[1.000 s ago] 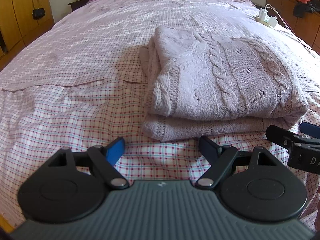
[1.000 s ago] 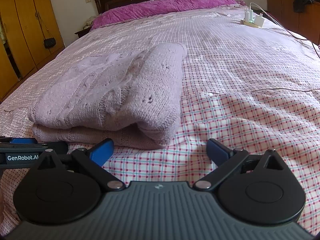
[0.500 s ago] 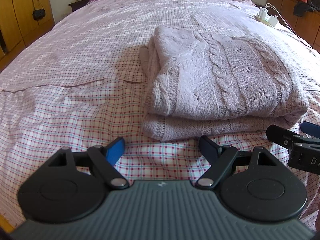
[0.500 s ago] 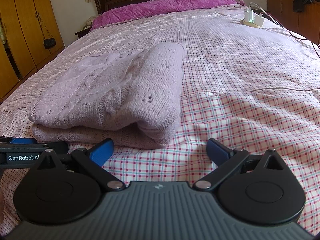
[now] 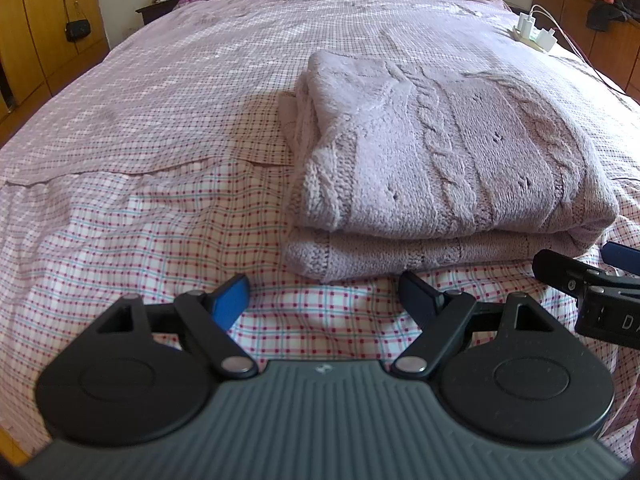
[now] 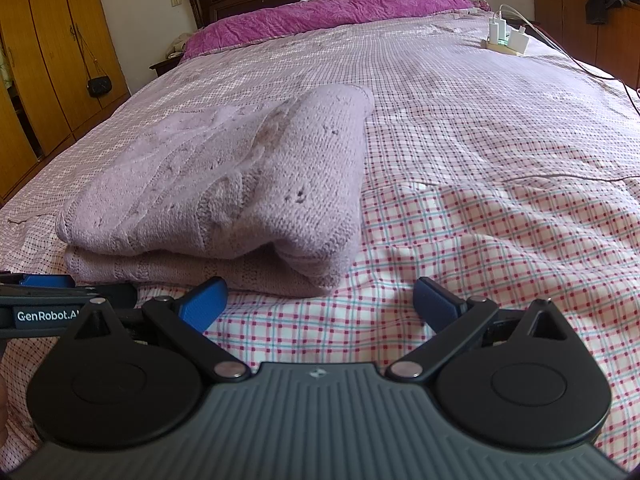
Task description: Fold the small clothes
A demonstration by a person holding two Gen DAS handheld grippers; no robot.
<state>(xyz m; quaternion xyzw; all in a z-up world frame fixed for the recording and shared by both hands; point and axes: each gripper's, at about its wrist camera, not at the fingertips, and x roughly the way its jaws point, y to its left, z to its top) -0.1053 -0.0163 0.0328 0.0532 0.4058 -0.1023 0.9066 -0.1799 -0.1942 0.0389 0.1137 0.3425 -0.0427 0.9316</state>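
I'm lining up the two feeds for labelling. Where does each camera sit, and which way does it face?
Left wrist: on the left gripper, angled down over the bed; folded sweater ahead-right; own open fingers and the other gripper's tip show.
Right wrist: on the right gripper, angled down likewise; sweater ahead-left; own open fingers show.
Shared: sweater, bed, power strip, purple pillow.

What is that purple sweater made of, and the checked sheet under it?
The sweater looks like soft knitted yarn, maybe wool or acrylic: you can see rope-like cable twists, little holes and a fuzzy, matte surface. The sheet looks like thin woven cloth, probably cotton: it is flat and matte with printed pink and teal checks, and it wrinkles in fine creases.
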